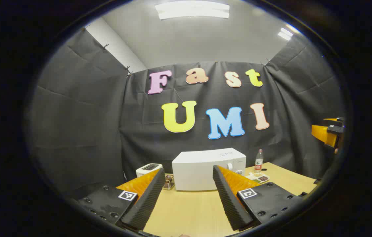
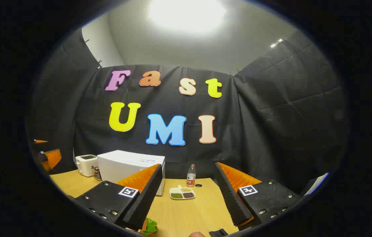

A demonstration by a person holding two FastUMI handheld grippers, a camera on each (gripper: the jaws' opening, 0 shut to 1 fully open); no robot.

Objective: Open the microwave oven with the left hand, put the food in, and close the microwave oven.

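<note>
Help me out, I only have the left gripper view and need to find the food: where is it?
Observer: The right gripper view shows a green leafy item lying on the table, by the base of one finger of the right hand-held gripper.
Operator: Is that gripper holding it?
Observer: No. Its fingers stand wide apart with nothing between them.
Operator: Anything else on the table that I can't see?
Observer: A small dark round spot, just right of the bottle.
</note>
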